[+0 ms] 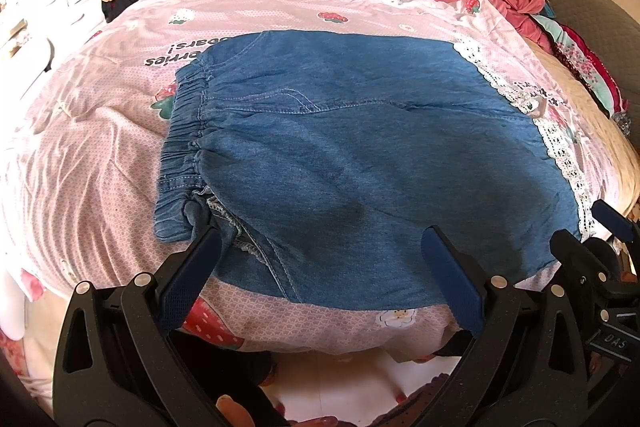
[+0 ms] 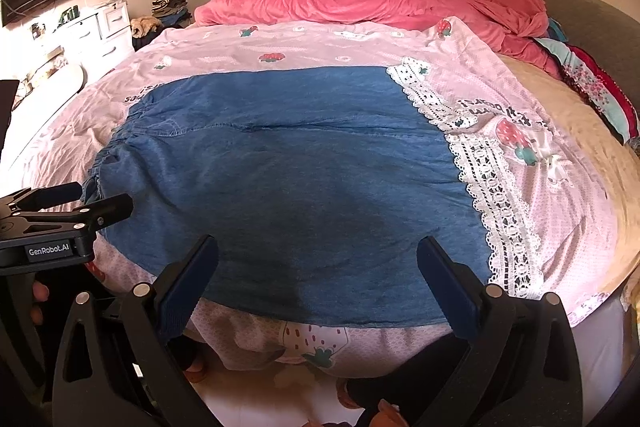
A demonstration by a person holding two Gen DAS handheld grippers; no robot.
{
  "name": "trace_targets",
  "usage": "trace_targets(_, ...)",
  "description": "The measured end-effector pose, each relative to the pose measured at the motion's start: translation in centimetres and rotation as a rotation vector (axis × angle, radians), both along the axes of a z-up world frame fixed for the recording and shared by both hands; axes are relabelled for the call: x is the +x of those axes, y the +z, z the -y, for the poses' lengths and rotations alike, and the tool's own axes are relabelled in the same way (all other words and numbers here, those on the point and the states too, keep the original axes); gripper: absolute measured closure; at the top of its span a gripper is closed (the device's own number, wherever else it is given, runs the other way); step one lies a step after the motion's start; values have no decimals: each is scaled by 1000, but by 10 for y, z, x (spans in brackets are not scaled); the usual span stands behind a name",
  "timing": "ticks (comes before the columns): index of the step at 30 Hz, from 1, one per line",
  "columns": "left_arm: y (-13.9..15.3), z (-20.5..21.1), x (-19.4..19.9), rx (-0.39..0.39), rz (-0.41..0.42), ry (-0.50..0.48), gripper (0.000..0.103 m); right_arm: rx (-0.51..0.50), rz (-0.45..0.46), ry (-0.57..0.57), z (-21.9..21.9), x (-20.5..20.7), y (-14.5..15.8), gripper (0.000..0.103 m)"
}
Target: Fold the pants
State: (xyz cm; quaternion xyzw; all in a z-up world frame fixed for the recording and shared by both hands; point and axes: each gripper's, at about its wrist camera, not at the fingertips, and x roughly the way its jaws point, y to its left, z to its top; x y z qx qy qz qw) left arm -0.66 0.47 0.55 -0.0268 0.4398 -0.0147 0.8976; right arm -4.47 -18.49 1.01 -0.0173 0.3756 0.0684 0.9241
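Blue denim pants lie flat, folded lengthwise, on a pink strawberry-print sheet, elastic waistband to the left. My left gripper hovers open over the pants' near edge by the waistband corner, nothing between its fingers. In the right wrist view the pants fill the middle. My right gripper stands open above their near edge, closer to the leg end. The left gripper shows at the far left of that view. The right gripper appears at the right edge of the left wrist view.
A white lace strip on the sheet runs just past the pants' right end. A crumpled pink duvet lies at the far end of the bed. Colourful folded clothes and a grey headboard are at the right, a white dresser at the left.
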Motion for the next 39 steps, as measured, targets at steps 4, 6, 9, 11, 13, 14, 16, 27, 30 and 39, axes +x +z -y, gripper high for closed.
trace_targets(4,1,-1,0,-5,3,-2,9,0,7,3,-2,2,2,4)
trace_targets(6,1,-3,1,-8,2,-5,9,-4,14,3,-3,2,4,4)
trace_targets(9,2,-7,5,-14,5,1,9,-2,18,15,-7,7,6,4)
trace_targets(11,3,-11,7,-19,6,8,9,-7,17,21,-10,10,7,4)
trace_targets(13,4,-17,12,-21,8,13,9,-9,16,32,-15,17,8,4)
trace_targets(14,4,-18,13,-23,10,15,9,-11,15,37,-17,19,8,4)
trace_targets(16,6,-25,18,-26,19,28,9,-20,16,48,-23,26,9,4)
trace_targets(27,9,-68,55,-30,18,104,9,-30,9,93,-46,80,12,4)
trace_targets(30,9,-77,68,-23,16,116,9,-60,7,100,-50,99,8,4)
trace_targets(39,13,-100,116,-5,21,149,9,-98,-17,159,-61,152,5,4)
